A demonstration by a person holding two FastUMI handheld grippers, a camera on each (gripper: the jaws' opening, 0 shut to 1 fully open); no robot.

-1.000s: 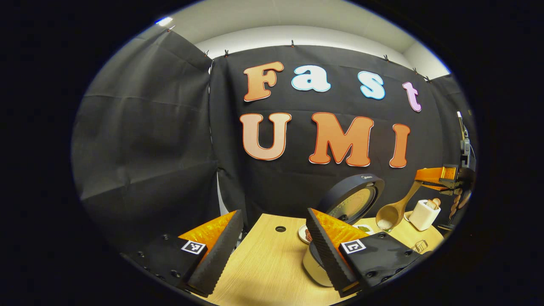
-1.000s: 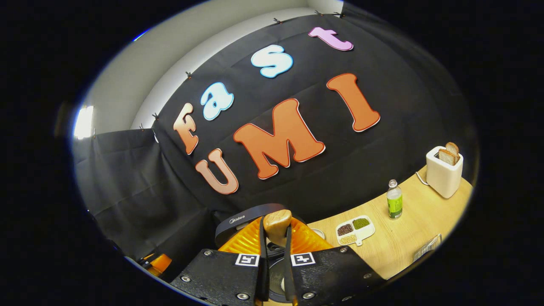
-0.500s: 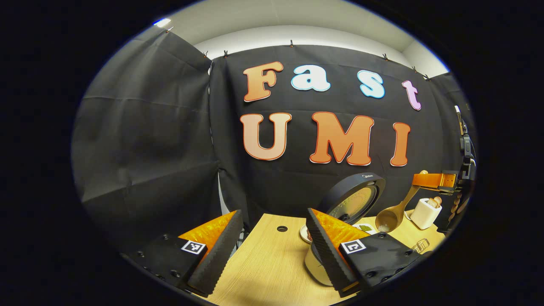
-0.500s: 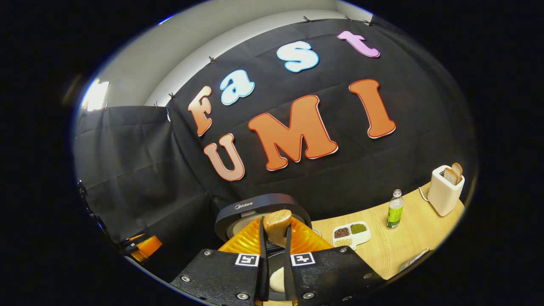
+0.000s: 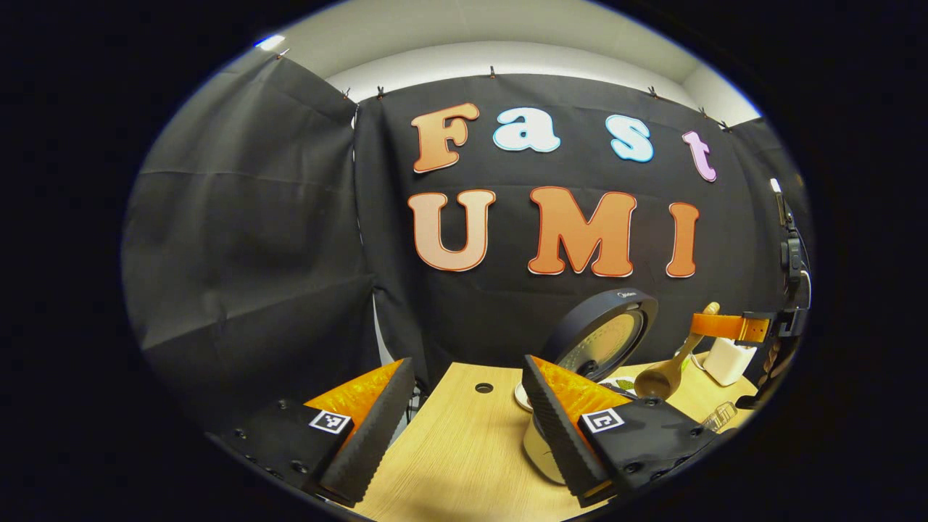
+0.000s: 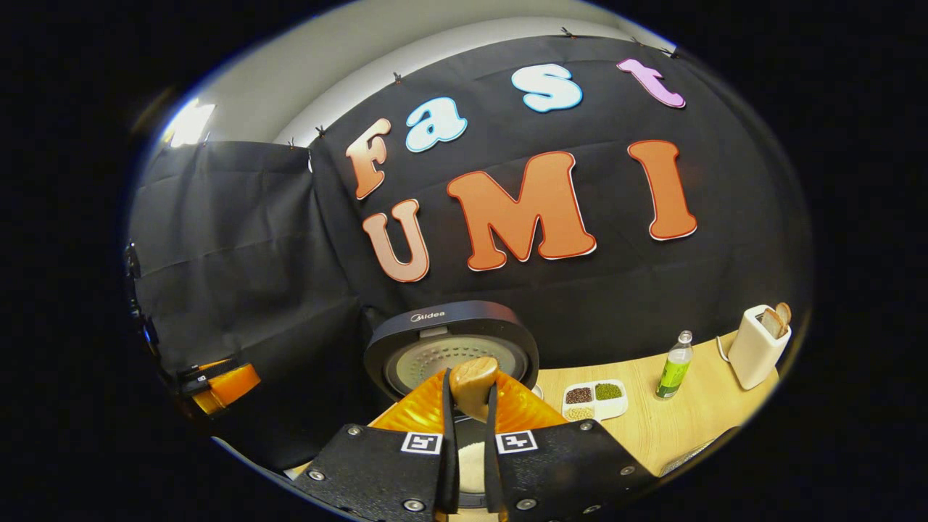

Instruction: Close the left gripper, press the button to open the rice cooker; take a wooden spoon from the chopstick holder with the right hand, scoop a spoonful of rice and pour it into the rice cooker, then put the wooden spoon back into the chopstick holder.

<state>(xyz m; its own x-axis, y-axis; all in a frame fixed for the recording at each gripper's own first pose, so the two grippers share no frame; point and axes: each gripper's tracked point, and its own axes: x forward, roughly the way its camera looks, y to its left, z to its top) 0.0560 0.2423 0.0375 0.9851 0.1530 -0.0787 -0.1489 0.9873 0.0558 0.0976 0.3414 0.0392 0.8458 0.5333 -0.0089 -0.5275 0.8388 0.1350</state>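
While the left gripper [image 5: 464, 413] is held low over the table [image 5: 464, 449] with its 2 fingers spread wide and nothing between them, the right gripper [image 6: 467, 435] is pressed together on the handle of the wooden spoon [image 6: 473, 384]. In the left gripper view, the right gripper [image 5: 725, 328] is seen at 3 o'clock, level, with the wooden spoon [image 5: 670, 368] slanting down from it toward 7 o'clock, its bowl hanging beside the raised lid of the rice cooker [image 5: 602, 337]. In the right gripper view, the rice cooker [image 6: 451, 348] sits at 12 o'clock from the fingers, lid up, and white rice is seen in the pot just below the handle. A sectioned dish [image 6: 594, 400], a bottle [image 6: 673, 366] and a toaster [image 6: 757, 346] stand toward 3 o'clock. Compared with 1 second ago, the spoon bowl has been tipped and lowered; rice is no longer seen in it.
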